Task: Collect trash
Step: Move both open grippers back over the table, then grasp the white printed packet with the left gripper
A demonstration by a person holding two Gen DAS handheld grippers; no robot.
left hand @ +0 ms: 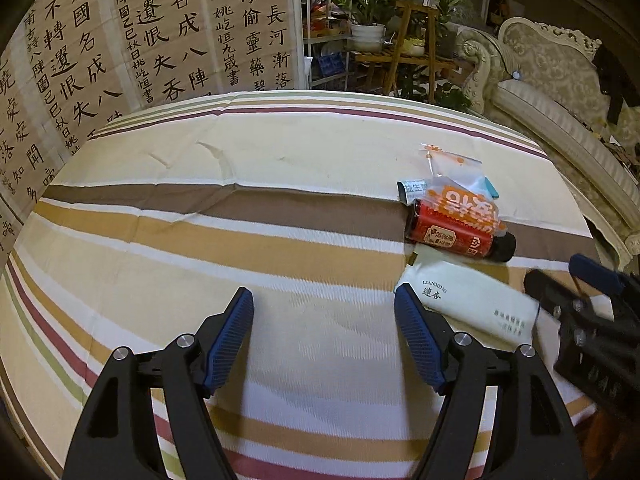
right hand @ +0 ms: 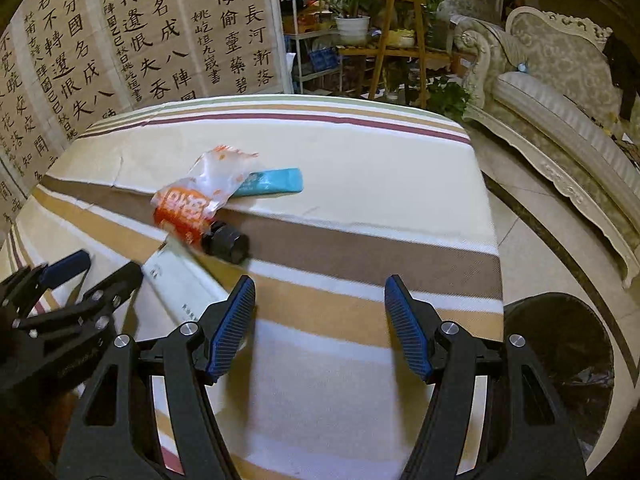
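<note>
Both grippers' jaws wide (holding nothing).

Left gripper (left hand: 324, 338) frame: matte black plastic; two arms per side, forked, with triangular cut-outs near the base.
Left gripper pads (left hand: 234, 336): blue, ribbed with fine horizontal grooves, long and tapered to rounded tips.
Left gripper fasteners: round silver pivot pins, two on each side.
Right gripper (right hand: 320, 326) frame: the same matte black forked arms with triangular cut-outs.
Right gripper pads (right hand: 406, 330): blue, finely ribbed, identical in shape.
Right gripper fasteners: silver round-head pins at the arm joints.
Side profile, seen from the opposite camera: black linkage bars, small silver screws, blue pad at the tip; faint lettering on the body was illegible.
</note>
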